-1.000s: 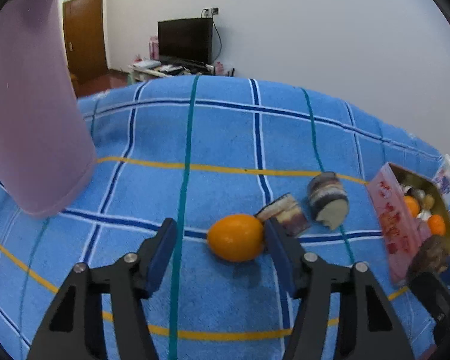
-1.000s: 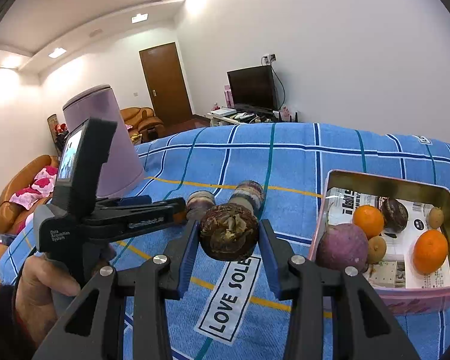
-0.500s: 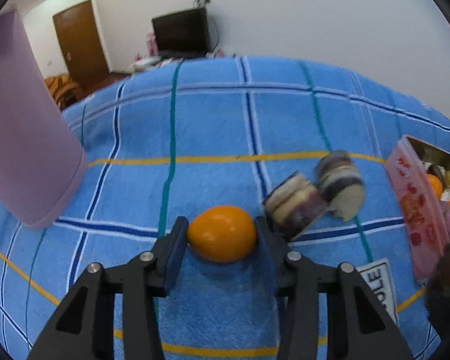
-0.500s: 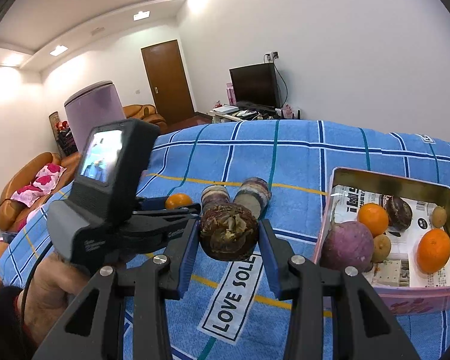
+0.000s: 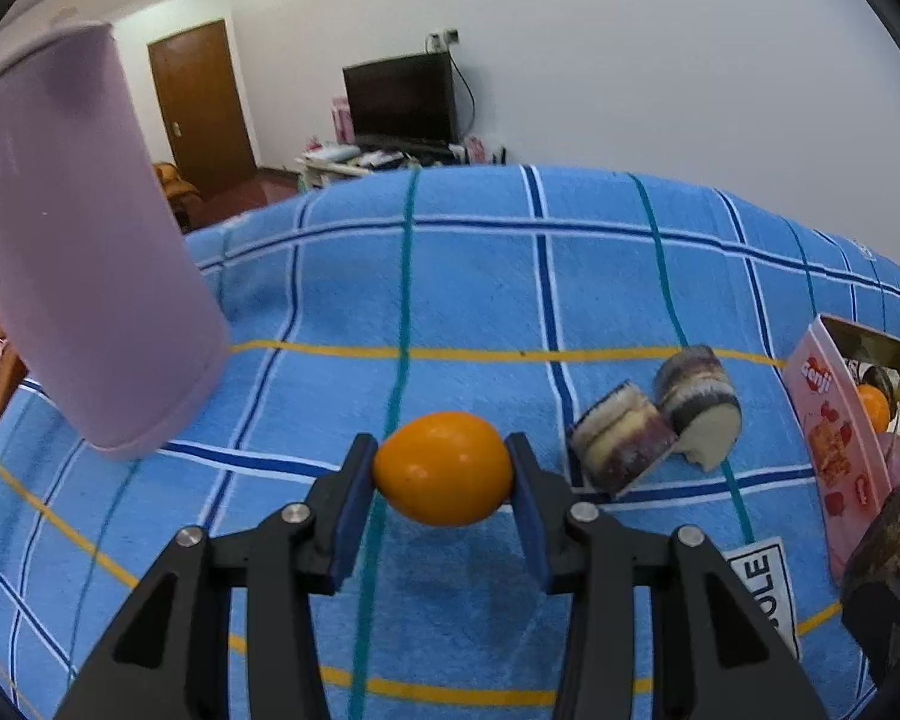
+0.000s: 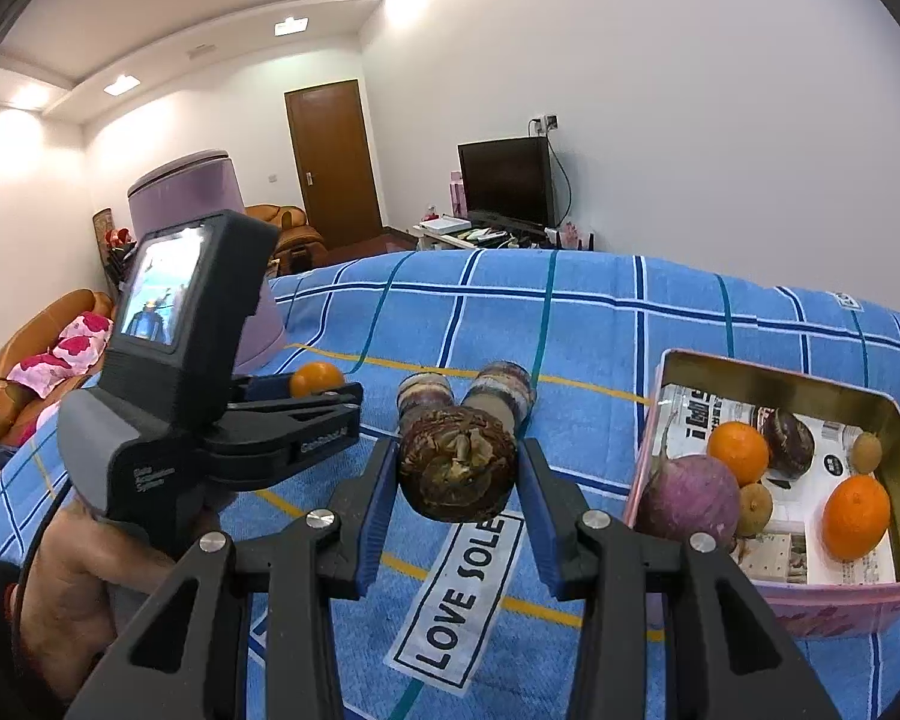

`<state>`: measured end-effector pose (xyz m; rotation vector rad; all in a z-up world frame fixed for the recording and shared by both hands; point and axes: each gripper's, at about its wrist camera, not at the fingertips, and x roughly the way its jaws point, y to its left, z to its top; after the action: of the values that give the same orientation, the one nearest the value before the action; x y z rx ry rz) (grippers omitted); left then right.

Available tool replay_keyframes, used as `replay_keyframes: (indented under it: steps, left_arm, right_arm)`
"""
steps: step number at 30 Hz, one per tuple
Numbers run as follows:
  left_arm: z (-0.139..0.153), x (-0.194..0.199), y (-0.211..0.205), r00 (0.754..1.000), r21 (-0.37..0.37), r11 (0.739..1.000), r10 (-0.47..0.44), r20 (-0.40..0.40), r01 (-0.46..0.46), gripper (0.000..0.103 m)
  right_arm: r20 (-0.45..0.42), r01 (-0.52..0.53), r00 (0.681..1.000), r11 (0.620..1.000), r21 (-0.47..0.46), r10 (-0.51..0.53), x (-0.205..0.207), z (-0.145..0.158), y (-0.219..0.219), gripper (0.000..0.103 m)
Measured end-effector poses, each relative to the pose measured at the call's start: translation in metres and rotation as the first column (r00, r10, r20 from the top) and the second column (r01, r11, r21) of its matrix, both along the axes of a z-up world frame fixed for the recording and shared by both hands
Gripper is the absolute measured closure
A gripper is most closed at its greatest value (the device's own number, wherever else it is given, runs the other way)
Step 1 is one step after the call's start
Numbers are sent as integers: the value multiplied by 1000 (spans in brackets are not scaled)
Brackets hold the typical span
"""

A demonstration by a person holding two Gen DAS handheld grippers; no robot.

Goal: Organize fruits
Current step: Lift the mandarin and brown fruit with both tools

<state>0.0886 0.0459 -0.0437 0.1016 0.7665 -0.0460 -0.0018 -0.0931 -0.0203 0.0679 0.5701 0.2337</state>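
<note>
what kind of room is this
Most likely a home living room: a flat-screen TV on a low stand by the wall, an orange sofa with a floral cushion, and a wooden door.

Left gripper (image 5: 443, 474) closed onto orange fruit (image 5: 443, 467); fruit lifted off blue cloth (image 5: 480, 276).

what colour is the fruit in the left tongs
Orange; the fruit shows best in the left wrist view.

Both views are bright and evenly lit by recessed ceiling lights (image 6: 120, 84), which flare white. Fisheye distortion bends the walls and darkens the corners. A soft shadow falls on the blue cloth (image 5: 480, 594); the left view is slightly blurred.
</note>
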Motion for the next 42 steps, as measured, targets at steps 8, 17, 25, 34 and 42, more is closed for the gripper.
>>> replay_keyframes:
  steps: [8, 17, 25, 34, 42]
  left_arm:
    - [11, -19, 3, 996, 22, 999, 24, 85, -26, 58]
    - [16, -24, 5, 992, 17, 999, 35, 119, -37, 58]
    - [16, -30, 11, 990, -7, 998, 58, 128, -58, 58]
    - [17, -42, 14, 989, -24, 997, 72, 131, -70, 58]
    - [16, -51, 17, 988, -43, 996, 88, 124, -83, 58]
  right_arm:
    - [52, -4, 999, 999, -34, 6, -6, 5, 4, 61]
    - [70, -6, 998, 998, -55, 10, -8, 6, 7, 61]
    - [86, -4, 996, 998, -69, 10, -11, 7, 11, 61]
    - [99, -1, 995, 997, -81, 9, -16, 8, 12, 61]
    - [104, 1, 995, 996, -90, 8, -22, 9, 9, 61]
